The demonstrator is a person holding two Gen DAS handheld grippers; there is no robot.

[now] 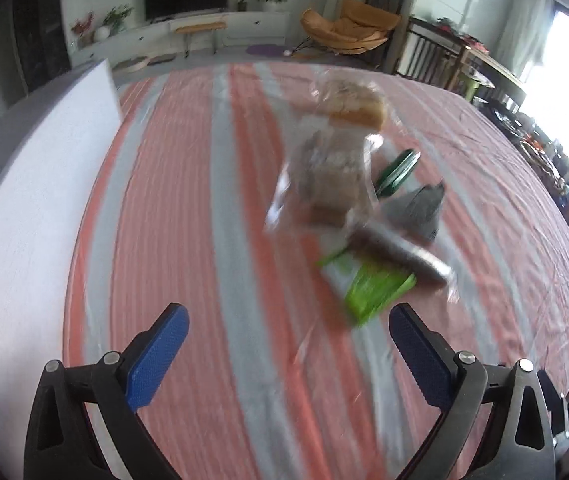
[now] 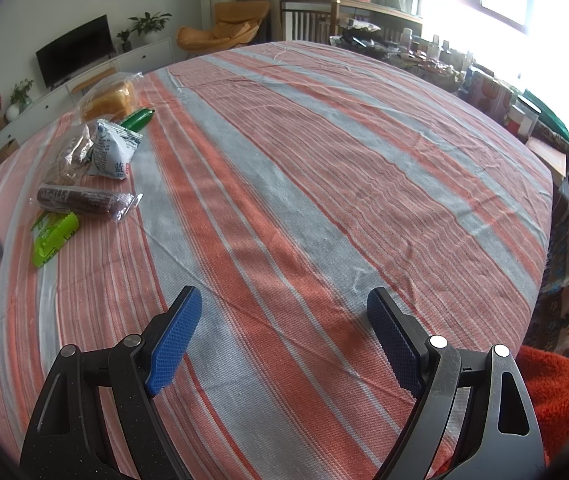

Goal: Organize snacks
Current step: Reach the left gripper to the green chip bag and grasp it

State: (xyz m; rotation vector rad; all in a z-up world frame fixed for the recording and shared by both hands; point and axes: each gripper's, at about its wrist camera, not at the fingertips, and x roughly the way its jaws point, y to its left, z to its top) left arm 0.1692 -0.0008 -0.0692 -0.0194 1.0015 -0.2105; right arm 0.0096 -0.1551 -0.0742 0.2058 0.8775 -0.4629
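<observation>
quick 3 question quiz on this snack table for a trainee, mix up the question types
1. True or false: the left gripper is shut on the bright green snack packet.
2. Multiple choice: which snack lies nearest the left gripper? A the loaf of bread in a clear bag; B the bright green snack packet; C the dark green cylindrical package.
3. Fill in: the long dark brown roll in clear wrap lies between the green packet and the white and blue ____.

Key
1. False: its fingers stand apart, holding nothing. The right gripper is open too.
2. B
3. pouch
</observation>
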